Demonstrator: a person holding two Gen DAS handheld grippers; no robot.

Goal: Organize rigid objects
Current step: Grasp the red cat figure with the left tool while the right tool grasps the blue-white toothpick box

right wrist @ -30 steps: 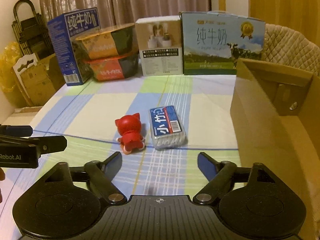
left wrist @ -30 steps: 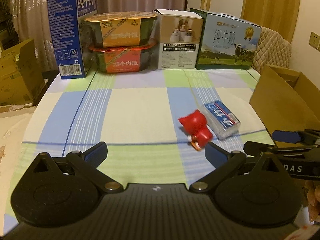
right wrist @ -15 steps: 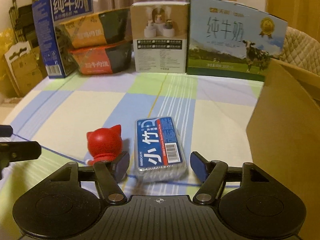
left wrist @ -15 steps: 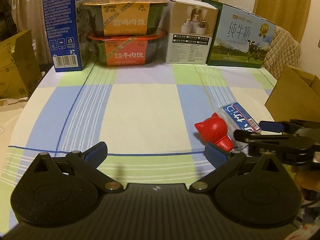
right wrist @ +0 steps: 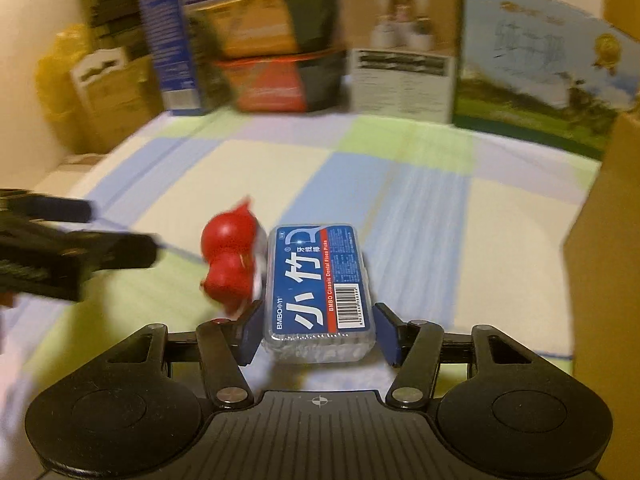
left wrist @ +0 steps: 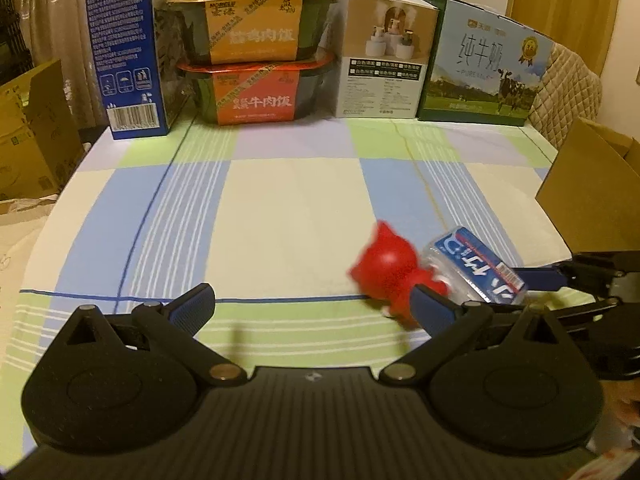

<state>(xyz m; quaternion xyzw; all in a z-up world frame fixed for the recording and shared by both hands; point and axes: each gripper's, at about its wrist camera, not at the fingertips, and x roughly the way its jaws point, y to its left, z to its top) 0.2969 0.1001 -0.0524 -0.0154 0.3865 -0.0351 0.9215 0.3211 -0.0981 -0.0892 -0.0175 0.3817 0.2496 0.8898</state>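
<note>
A clear floss-pick box with a blue and red label (right wrist: pixel 320 284) sits between the fingers of my right gripper (right wrist: pixel 318 332), which is shut on its sides; it looks tilted up off the checked tablecloth in the left wrist view (left wrist: pixel 476 268). A red cat figurine (right wrist: pixel 230 258) lies tipped against the box's left side; it also shows in the left wrist view (left wrist: pixel 390 276). My left gripper (left wrist: pixel 312 304) is open and empty, its right finger just in front of the figurine.
A brown cardboard box (right wrist: pixel 604 240) stands at the right edge of the table. Along the back are a blue milk carton (left wrist: pixel 124 48), two stacked meal bowls (left wrist: pixel 256 56), a white box (left wrist: pixel 384 48) and a green milk case (left wrist: pixel 484 68).
My right gripper moved forward and closed on the floss-pick box, lifting its end. The red figurine tipped over beside it. My left gripper moved closer to the figurine.
</note>
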